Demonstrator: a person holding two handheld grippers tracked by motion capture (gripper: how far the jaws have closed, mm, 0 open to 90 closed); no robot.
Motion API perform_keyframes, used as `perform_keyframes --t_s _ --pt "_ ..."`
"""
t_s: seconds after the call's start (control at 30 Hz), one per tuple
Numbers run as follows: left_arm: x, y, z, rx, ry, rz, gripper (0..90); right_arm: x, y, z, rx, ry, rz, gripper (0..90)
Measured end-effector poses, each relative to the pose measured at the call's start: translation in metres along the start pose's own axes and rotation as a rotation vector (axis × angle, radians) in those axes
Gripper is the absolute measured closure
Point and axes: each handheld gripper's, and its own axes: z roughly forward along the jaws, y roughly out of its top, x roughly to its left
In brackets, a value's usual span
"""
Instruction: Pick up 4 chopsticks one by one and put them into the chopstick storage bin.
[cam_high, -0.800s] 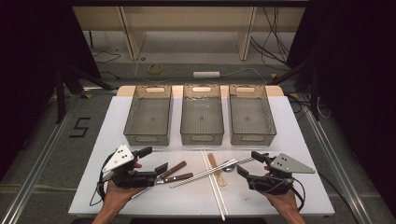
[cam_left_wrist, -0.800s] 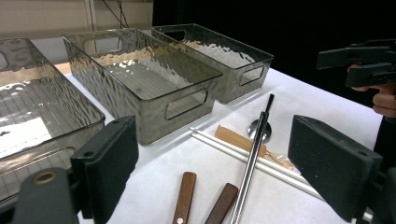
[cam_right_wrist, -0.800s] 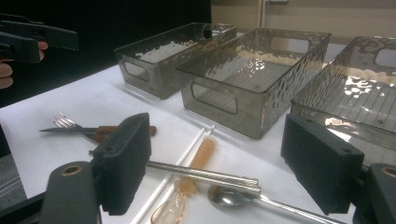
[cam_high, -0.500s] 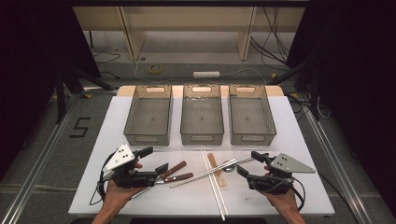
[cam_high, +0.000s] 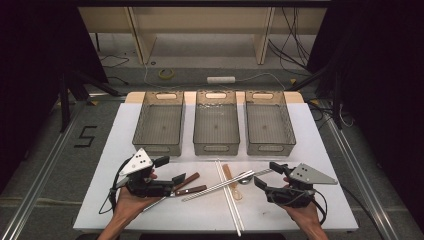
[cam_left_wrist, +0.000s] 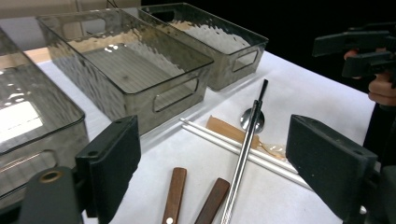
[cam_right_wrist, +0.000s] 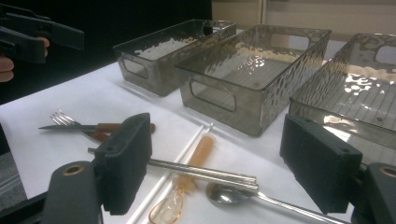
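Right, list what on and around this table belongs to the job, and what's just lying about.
Job:
left tongs, open
right tongs, open
wooden-handled cutlery
metal chopsticks
white chopsticks
metal spoon
amber spoon
three clear bins

Lying about:
tape roll
power strip

One readable mark: a black numeral "5" (cam_high: 86, 136) on the grey floor (cam_high: 60, 165), left of the white table (cam_high: 310, 130) in the high view. Nothing legible on the three clear bins (cam_high: 215, 122) or the cutlery (cam_high: 220, 185).
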Motion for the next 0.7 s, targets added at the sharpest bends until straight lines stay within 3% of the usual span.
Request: perform_keyframes --t_s 0.27,0.7 --pt "-0.004 0.01 0.022 0.089 -0.042 0.034 18.7 0.0 0.0 0.0 0.006 0.011 0.004 26.0" --pt "-0.01 0.016 0.073 0.327 -0.099 0.092 27.3 -0.001 0.0 0.002 0.021 0.03 0.011 26.1"
